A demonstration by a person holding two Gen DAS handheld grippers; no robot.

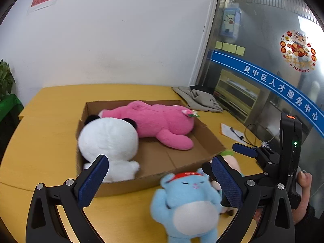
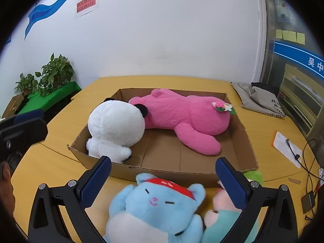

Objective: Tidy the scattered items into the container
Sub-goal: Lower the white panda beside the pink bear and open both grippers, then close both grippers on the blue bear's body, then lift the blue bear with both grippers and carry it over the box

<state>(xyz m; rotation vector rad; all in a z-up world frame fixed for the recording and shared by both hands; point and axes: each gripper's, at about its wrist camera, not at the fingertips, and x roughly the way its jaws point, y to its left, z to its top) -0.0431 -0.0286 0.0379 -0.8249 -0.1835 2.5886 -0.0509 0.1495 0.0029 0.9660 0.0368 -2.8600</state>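
Observation:
A shallow cardboard box (image 1: 182,163) (image 2: 246,141) lies on the yellow table. In it lie a pink plush (image 1: 160,124) (image 2: 188,117) and a white panda plush (image 1: 109,141) (image 2: 115,129). A blue plush with a red headband (image 1: 188,204) (image 2: 160,204) lies on the table in front of the box. A pink and green plush (image 2: 222,212) lies beside it, mostly hidden in the left wrist view. My left gripper (image 1: 160,180) is open, with the blue plush below it. My right gripper (image 2: 164,180) is open over the blue plush and also shows in the left wrist view (image 1: 228,160).
A grey cloth bag (image 1: 202,100) (image 2: 259,99) lies at the table's far right corner. A white paper and cables (image 2: 289,147) lie at the right edge. Potted plants (image 2: 48,77) stand on a green stand to the left. A white wall is behind the table.

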